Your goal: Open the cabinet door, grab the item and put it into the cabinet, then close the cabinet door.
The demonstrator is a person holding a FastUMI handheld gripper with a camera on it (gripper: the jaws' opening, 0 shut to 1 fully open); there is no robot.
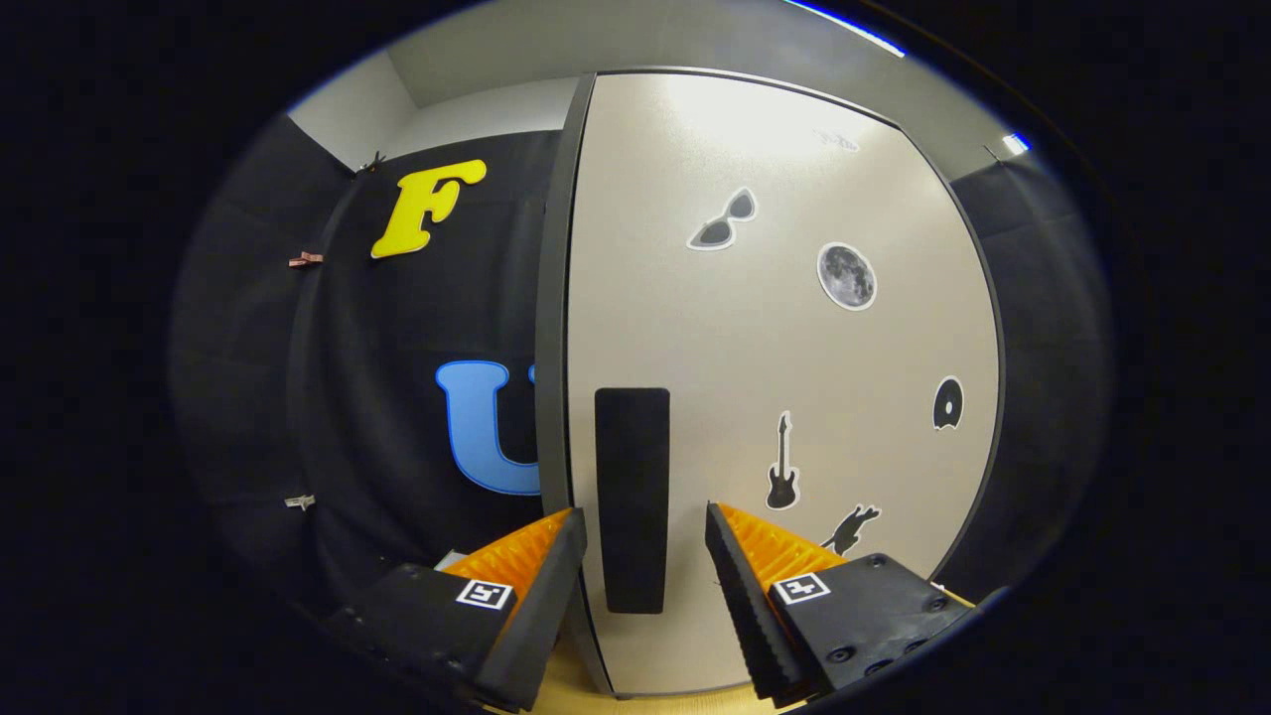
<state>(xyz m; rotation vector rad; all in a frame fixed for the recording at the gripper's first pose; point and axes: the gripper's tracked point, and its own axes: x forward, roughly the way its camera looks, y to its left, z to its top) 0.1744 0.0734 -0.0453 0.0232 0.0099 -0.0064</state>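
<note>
A white cabinet door (775, 377) with a dark frame stands shut straight ahead, carrying several small stickers. A tall black handle (632, 497) runs down the door near its left edge. My gripper (645, 531) is open, its two orange and black fingers (541, 571) set either side of the handle's lower part. The handle lies in the gap between them, and I cannot tell whether either finger touches it. The item for the cabinet is hidden from me.
The booth's black cloth wall (397, 397) hangs to the left of the cabinet and also to its right. A strip of light wooden surface (576, 690) shows under the fingers at the cabinet's foot.
</note>
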